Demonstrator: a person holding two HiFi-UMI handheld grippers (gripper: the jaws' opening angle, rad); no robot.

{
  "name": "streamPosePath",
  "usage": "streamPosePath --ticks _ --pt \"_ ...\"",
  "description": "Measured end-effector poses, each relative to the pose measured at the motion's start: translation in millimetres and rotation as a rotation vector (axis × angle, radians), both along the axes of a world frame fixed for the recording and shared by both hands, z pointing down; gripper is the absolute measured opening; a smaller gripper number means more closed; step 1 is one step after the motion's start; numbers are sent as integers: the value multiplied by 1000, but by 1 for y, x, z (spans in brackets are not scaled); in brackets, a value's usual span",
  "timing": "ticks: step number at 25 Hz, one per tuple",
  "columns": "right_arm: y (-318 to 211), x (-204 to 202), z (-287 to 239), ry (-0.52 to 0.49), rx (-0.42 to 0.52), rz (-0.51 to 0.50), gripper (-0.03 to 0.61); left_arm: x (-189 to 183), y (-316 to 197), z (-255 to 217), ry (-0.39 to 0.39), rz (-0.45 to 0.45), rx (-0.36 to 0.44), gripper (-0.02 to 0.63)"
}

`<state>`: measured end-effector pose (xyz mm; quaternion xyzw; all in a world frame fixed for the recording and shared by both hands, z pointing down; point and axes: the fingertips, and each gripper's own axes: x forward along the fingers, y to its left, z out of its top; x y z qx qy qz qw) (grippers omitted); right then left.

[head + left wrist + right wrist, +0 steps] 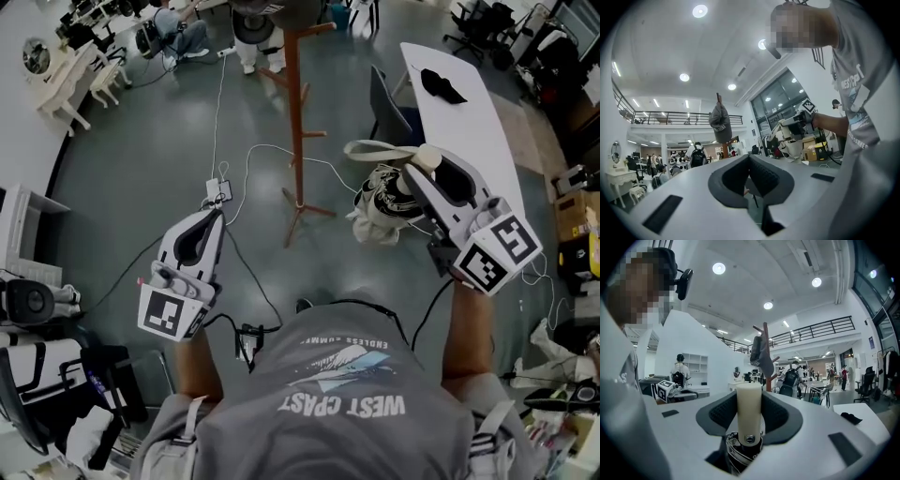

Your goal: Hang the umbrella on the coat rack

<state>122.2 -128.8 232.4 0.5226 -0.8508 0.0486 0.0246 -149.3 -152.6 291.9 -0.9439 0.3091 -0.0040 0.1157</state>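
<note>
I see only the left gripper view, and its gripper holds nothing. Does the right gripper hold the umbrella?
Observer: Yes, the right gripper is shut on the umbrella, at its cream handle.
Operator: Has the rack a free peg? My view shows only the cap on top.
Observer: Yes, the right gripper view shows a bare peg beside the cap.
Operator: Does the umbrella touch the rack?
Observer: No, in the head view the rack stands ahead on the floor, apart from the umbrella.

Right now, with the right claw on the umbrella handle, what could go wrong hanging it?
Right claw grips only the umbrella by its smooth cream handle, so it could slip. A cap already hangs on the coat rack, so a peg may be crowded. Floor cables around the rack are a trip hazard.
</note>
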Motion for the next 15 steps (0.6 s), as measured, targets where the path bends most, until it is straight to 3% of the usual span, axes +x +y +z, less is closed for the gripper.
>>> streamPosePath --ticks 15 --pt "-63 -9 -22 4 37 -10 175 -32 -29 3 27 -63 -16 17"
